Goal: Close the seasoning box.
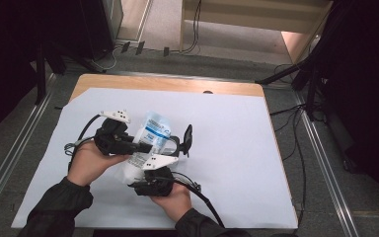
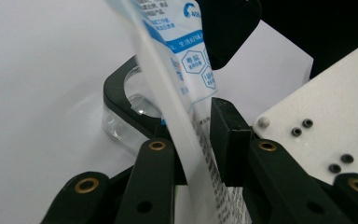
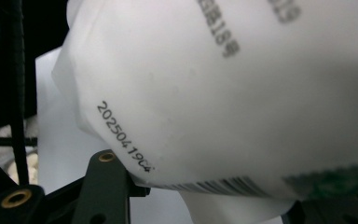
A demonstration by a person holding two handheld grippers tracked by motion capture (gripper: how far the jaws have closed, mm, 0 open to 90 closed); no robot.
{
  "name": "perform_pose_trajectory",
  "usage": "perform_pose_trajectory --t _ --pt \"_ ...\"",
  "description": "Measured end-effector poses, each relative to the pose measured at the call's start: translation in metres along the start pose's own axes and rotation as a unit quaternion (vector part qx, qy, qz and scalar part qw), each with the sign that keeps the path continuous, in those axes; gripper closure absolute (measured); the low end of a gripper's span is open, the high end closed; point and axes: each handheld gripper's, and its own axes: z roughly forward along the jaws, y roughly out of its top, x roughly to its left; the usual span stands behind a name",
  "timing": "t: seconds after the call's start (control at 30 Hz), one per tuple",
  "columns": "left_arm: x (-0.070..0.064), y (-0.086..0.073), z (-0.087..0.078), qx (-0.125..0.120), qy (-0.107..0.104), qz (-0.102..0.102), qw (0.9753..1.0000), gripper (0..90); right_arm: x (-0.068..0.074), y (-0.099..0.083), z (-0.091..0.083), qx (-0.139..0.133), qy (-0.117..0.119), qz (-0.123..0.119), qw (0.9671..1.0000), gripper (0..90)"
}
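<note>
Two grippers meet over the white-covered desk around a white plastic pouch with blue print, held up off the desk between them. The left gripper has its fingers clenched on the pouch's thin edge, the film pinched flat between the pads. The right gripper presses against the pouch's bulging underside, where a printed date code shows; whether its fingers actually clamp it I cannot tell.
</note>
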Motion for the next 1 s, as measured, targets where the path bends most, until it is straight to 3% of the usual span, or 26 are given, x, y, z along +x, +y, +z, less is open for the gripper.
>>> perform_pose_trajectory --t 0.17,0.3,0.47,0.7,0.9,1.0 --pt "0.004 -0.002 -0.005 0.006 -0.022 0.006 0.9997 74.2 -0.001 0.000 -0.002 -0.008 0.003 -0.001 1.0000 53.8" --pt "0.006 -0.004 -0.008 0.007 -0.027 0.005 0.9996 74.2 -0.002 -0.001 -0.003 -0.011 0.008 0.003 0.9999 54.0" --pt "0.004 -0.003 -0.010 0.016 -0.012 0.003 0.9998 84.2 0.000 -0.001 -0.002 -0.005 0.004 -0.007 1.0000 53.9" --pt "0.000 -0.002 -0.005 0.034 0.010 -0.006 0.9994 86.5 0.003 -0.002 0.001 0.010 -0.015 -0.019 0.9996 49.4" --pt "-0.002 -0.001 0.002 0.033 0.015 -0.008 0.9993 86.4 0.003 -0.002 0.004 0.022 -0.013 -0.003 0.9997 51.8" --pt "0.000 -0.002 0.003 0.025 0.014 -0.012 0.9995 85.7 0.002 -0.002 0.004 0.021 0.001 0.010 0.9997 52.1"
